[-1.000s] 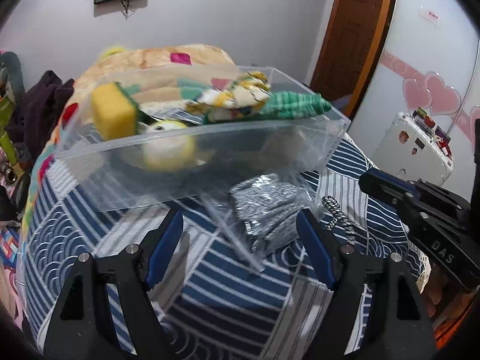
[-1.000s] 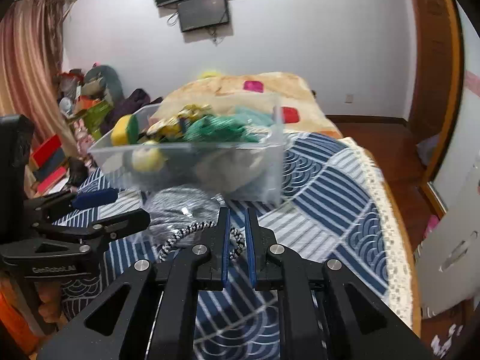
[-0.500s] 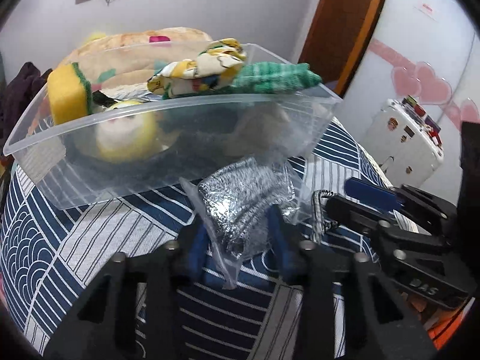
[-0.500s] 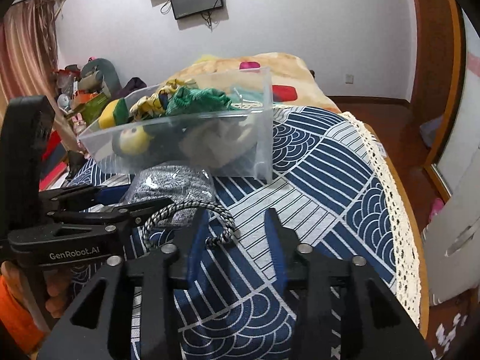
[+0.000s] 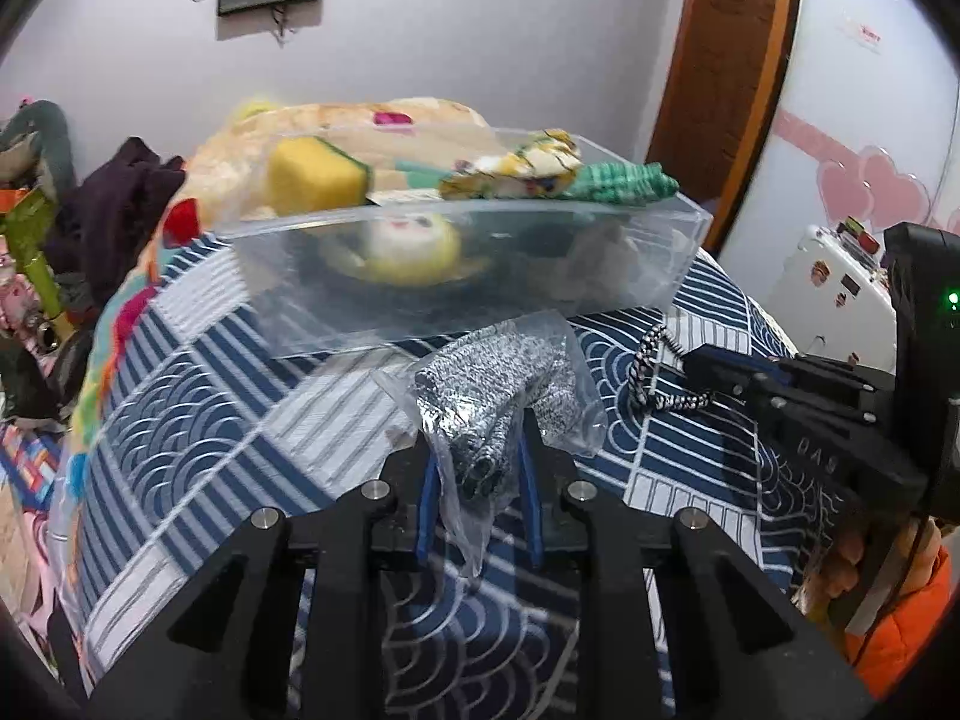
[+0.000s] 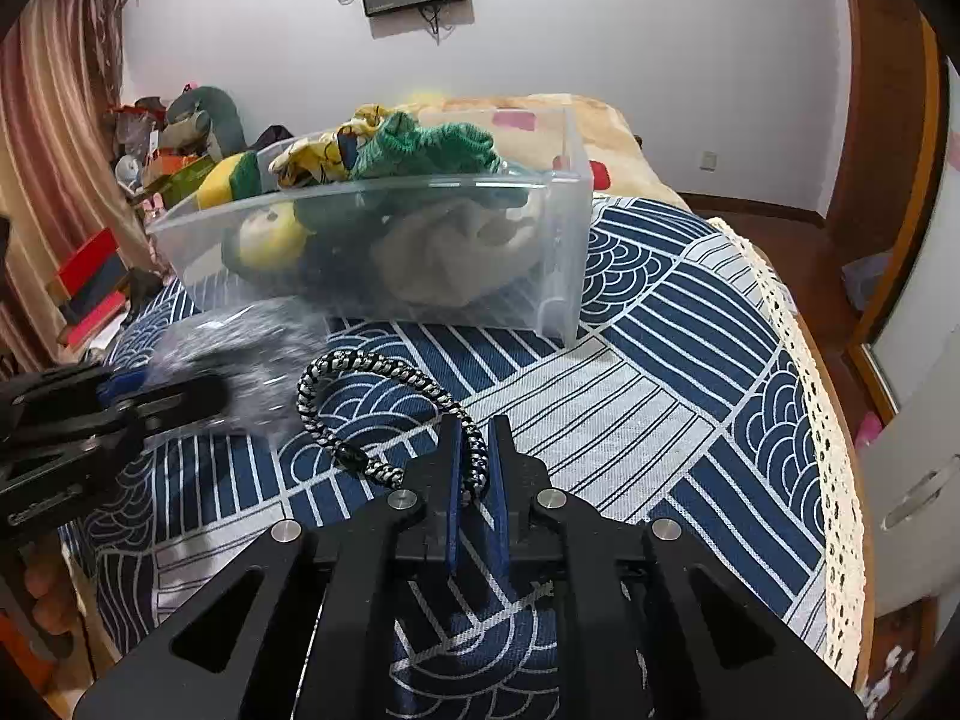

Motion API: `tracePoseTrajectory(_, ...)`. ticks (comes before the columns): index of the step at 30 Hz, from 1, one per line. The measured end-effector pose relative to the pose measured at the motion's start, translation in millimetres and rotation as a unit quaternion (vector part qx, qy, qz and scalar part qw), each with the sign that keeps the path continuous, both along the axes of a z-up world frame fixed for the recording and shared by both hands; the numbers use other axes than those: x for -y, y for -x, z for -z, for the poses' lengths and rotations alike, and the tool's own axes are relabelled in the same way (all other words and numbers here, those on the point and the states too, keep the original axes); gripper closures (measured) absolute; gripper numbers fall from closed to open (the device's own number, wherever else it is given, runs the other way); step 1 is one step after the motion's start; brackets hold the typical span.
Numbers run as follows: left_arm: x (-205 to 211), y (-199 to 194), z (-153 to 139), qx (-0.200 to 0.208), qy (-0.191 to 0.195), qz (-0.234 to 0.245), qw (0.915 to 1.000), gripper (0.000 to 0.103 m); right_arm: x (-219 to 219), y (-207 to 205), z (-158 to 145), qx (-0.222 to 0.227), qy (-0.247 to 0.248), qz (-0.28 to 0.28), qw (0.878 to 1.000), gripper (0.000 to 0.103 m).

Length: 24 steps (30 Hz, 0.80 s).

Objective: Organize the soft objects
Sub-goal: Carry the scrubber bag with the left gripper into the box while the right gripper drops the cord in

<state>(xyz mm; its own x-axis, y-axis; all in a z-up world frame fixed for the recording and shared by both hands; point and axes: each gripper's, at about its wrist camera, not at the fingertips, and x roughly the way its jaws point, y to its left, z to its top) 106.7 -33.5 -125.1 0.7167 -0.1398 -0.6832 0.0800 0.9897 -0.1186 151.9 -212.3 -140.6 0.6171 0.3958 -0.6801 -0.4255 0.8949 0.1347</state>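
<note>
A clear plastic bag with a grey knit cloth (image 5: pixel 498 378) lies on the bed in front of a clear bin (image 5: pixel 468 294). My left gripper (image 5: pixel 477 450) is closing, and its blue pads press the bag's near end. A black-and-white braided cord (image 6: pixel 384 369) curls on the bedcover. The jaws of my right gripper (image 6: pixel 474 444) are closing, and they pinch one end of that cord. The bin (image 6: pixel 558 252) holds a yellow sponge (image 5: pixel 312 177), a green knit piece (image 5: pixel 618 183), a yellow doll (image 5: pixel 408 246) and beige cloth (image 6: pixel 444 258).
The bed has a blue-and-white patterned cover (image 6: pixel 660 360) with a lace border (image 6: pixel 798 360) along its right edge. A folded blanket (image 5: pixel 384 120) lies behind the bin. Clothes and clutter (image 5: pixel 114 204) pile up at the left; a white cabinet (image 5: pixel 834 276) stands at the right.
My left gripper moved forward and closed from wide open onto the bagged cloth. My right gripper opened around the cord's end, then closed on it.
</note>
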Motion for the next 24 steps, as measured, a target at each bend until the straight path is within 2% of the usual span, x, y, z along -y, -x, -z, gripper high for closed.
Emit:
tracePoseTrajectory(8,-20.6,20.6,-29.4,0.041,0.025,-0.024,0.9986,0.081,6.4,6.9,-14.6,0.026,-0.022,0.010,0.999,0.097)
tracePoseTrajectory(13,-28.1,25.1,-45.3,0.063,0.027,-0.033,0.9971,0.081,9.2,11.8,-26.1,0.047,-0.034,0.013,0.998,0.097)
tracePoseTrajectory(24,-39.5,5.9,-77.2,0.103,0.027,-0.041,0.9935,0.081,-7.2,16.1,-81.8,0.125,-0.050,0.002,0.991,0.097)
